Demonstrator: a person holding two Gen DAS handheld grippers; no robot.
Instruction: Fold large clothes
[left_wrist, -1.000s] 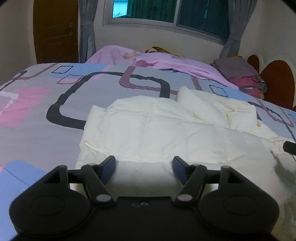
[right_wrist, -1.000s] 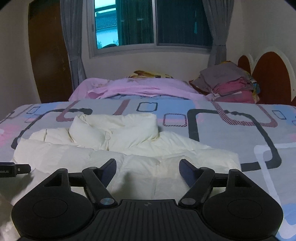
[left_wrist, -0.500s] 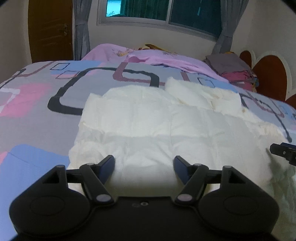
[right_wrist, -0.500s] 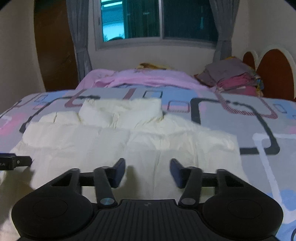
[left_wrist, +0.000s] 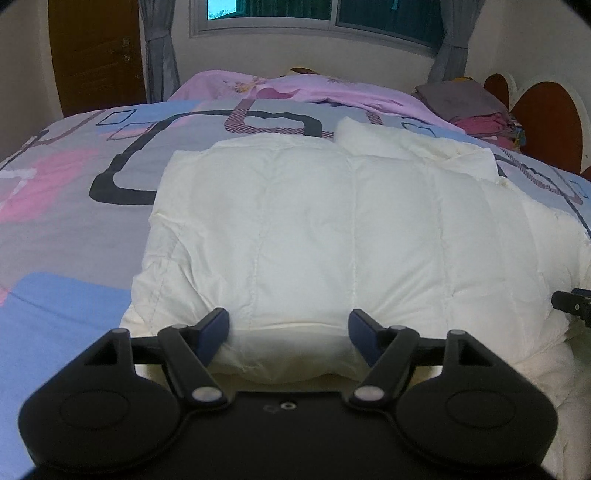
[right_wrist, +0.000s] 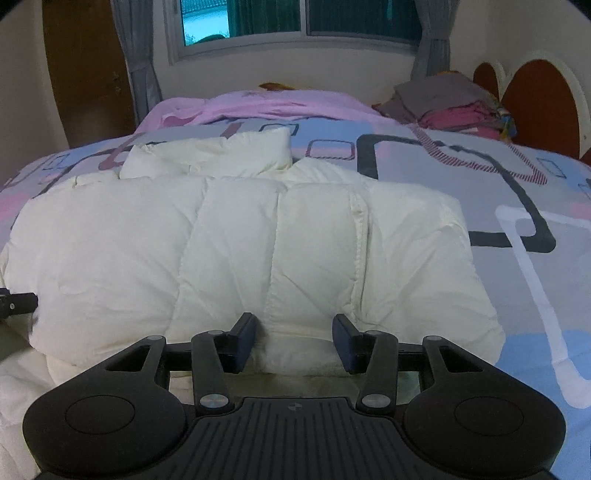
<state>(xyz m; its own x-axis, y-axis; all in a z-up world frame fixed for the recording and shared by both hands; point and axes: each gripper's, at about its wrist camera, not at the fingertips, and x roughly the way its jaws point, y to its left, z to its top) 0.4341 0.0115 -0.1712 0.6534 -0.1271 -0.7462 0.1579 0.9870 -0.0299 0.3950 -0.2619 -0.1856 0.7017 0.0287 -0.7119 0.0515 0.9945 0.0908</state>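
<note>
- The cream quilted down jacket (left_wrist: 332, 236) lies across the near half of the bed, its puffy collar or hood (right_wrist: 210, 155) at the far side and a rolled near edge bulging toward you.
- Expect it to handle light but bulky: soft, springy, stitched into fat channels, with a smooth shell that looks likely to slide and to puff back open after a fold.
- Your left gripper (left_wrist: 288, 334) stands wide, its blue pads either side of the near roll; whether they press the fabric cannot be told, and the jaws read as open.
- Your right gripper (right_wrist: 293, 341) is narrower, its pads (right_wrist: 243, 338) pinching a bunched ridge of the same near edge.
- Take hold deep at that doubled edge, near the stitched seams, not on the top shell alone, which would probably slip out of the jaws.
- The patterned bedspread (right_wrist: 480, 192) gives open room to the left and right of the jacket for a fold to land.
- A pink blanket (left_wrist: 295, 86) is heaped along the far side under the window, and a stack of folded clothes (right_wrist: 450, 107) sits by the headboard (right_wrist: 535, 107); both lie well apart from the jacket.
- Nothing blocks the fold ahead; more cream fabric spills below the near edge toward you and may drag.
</note>
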